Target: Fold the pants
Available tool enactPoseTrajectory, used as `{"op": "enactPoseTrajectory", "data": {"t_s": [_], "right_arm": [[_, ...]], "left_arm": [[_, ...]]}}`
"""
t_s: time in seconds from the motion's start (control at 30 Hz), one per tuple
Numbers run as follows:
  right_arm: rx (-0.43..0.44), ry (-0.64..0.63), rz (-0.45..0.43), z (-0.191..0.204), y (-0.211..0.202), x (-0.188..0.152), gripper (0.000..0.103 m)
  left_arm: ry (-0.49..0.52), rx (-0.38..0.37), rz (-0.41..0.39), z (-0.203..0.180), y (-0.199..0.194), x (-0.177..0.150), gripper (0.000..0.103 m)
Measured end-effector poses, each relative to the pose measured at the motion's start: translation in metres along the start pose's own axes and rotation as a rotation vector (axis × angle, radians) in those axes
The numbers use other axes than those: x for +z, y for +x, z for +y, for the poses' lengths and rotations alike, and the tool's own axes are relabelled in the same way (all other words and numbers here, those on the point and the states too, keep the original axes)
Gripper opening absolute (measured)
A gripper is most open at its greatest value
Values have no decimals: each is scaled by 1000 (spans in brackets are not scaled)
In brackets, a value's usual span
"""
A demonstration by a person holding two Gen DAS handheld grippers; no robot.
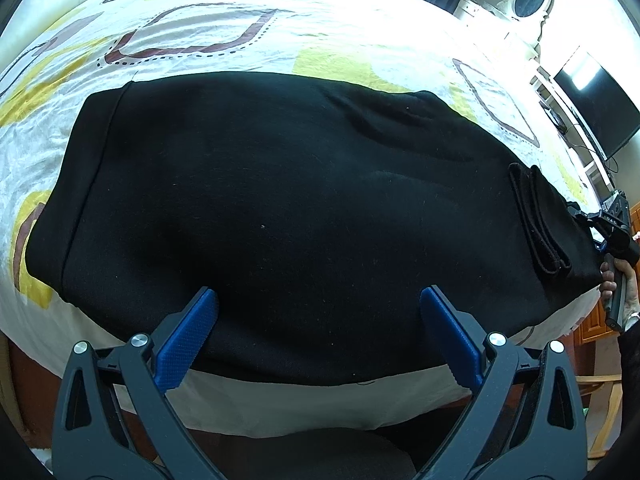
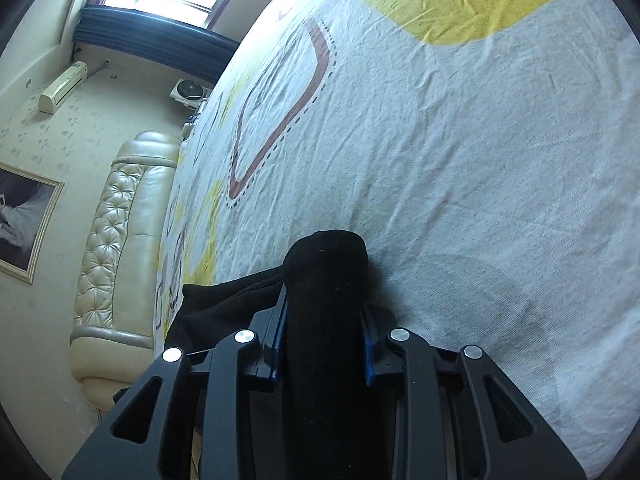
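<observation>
Right wrist view: a bunched end of the black pants [image 2: 326, 280] is seen clamped in the right claw [image 2: 325, 336] above the bed [image 2: 460, 160], while the left claw [image 1: 320, 320] is held wide open over them, empty, so slippage from the thick bundle is judged possible.

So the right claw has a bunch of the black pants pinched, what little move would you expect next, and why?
Probably the right claw carries its pinched end across toward the other end of the black pants to make a fold. The pants lie spread on the patterned bedsheet, one end already doubled near that claw, and the left claw stands open over the near edge, gripping nothing.
</observation>
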State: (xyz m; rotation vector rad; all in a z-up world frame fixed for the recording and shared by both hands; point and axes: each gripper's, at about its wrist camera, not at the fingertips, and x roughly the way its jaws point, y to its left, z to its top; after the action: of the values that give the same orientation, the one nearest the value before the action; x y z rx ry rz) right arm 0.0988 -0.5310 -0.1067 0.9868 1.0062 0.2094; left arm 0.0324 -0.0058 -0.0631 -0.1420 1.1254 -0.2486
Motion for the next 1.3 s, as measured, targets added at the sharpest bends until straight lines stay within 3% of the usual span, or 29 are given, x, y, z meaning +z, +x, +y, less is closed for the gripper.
{"op": "enactPoseTrajectory", "data": {"t_s": [0.17,0.3,0.33,0.37,0.4,0.5,0.6,0.67,0.8,0.83,0.9,1.0,1.13,1.3], "right_arm": [[96,13,-11,1,-21,-17,61],[89,-19,8,-1,-37,-40,63],[74,-30,7,-2,-40,-45,60],[34,-53,13,-2,-40,-51,39],[-22,-70,25,-4,-39,-54,31],[0,-18,-14,-11,-40,-60,29],[-17,-40,-60,2,-47,-64,38],[-60,-63,-108,14,-59,-67,57],[-147,-157,-193,46,-80,-83,65],[-172,-181,-222,54,-85,-90,72],[-192,-217,-267,67,-93,-102,72],[-239,-303,-312,90,-97,-116,72],[-283,-422,-333,118,-89,-132,73],[-297,-509,-270,132,-64,-144,73]], "left_arm": [[9,6,-1,-1,0,-1,101],[3,5,-1,-1,0,0,100],[4,5,-1,-1,0,0,100],[5,7,-2,-1,0,0,100],[7,8,-3,-2,0,-1,100],[10,12,-5,-3,-1,-1,101],[11,6,-6,-3,-3,-1,100],[3,-4,-7,-1,-6,1,100],[-29,-21,-5,5,-20,9,100],[-41,-36,-26,8,-26,11,100],[-58,-58,-73,14,-41,14,100],[-98,-111,-124,37,-62,20,100],[-237,-183,-172,96,-83,24,100],[-464,-262,-160,176,-82,13,100]]}}
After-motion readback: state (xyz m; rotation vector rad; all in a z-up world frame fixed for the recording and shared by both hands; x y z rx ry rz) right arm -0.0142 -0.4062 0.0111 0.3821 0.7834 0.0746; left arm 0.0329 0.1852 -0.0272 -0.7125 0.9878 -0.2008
